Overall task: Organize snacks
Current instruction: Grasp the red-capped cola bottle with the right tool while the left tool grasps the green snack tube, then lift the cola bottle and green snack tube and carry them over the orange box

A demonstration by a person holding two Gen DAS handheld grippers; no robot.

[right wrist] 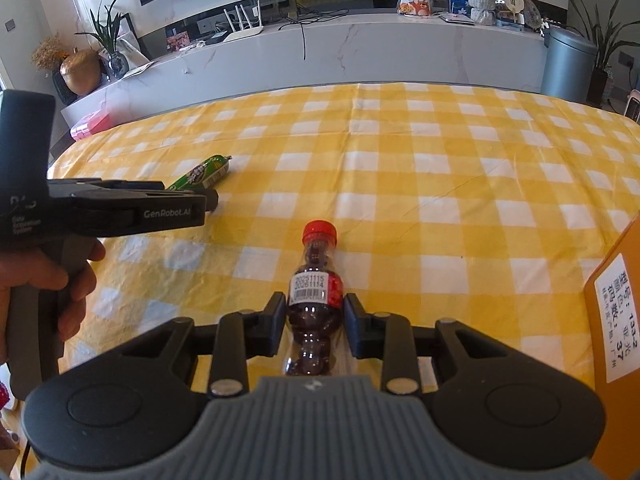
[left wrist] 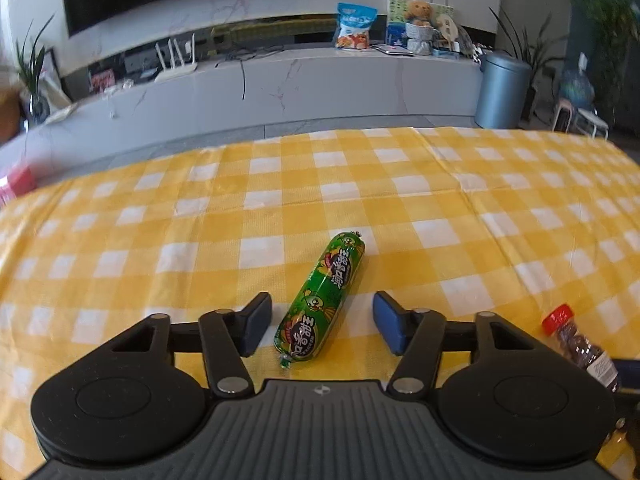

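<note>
On the yellow-and-white checked tablecloth point(left wrist: 400, 200) lies a green-wrapped sausage stick point(left wrist: 320, 300), its length running from about 7 o'clock to 1 o'clock in the left wrist view; the left gripper point(left wrist: 320, 326) straddles the near half of it, jaws standing partly apart, the blue pads point(left wrist: 256, 326) clear of the wrapper on both sides, a strip of cloth showing between each pad and the sausage; nothing is clamped there. At 4 o'clock in that view the red-capped bottle point(left wrist: 580, 344) enters from the edge.

In the right wrist view the right gripper point(right wrist: 316, 326) is closed on that small clear bottle point(right wrist: 316, 292), which is filled with dark round pieces and carries a white barcode label; the pads press its body from both sides, the red cap point(right wrist: 319, 232) pointing away toward 12 o'clock; whether the bottle touches the cloth I cannot tell. The left gripper point(right wrist: 210, 200) shows at 9 o'clock, held by a person's hand point(right wrist: 44, 280) on its grey grip, its tip beside the sausage stick point(right wrist: 202, 172), which lies at 10 o'clock, well apart from the bottle. An orange cardboard box point(right wrist: 616, 320) with a white printed label stands at 3 to 4 o'clock, near the gripper's right side; a pink box point(right wrist: 90, 126) sits beyond the table edge at 10 o'clock.
</note>
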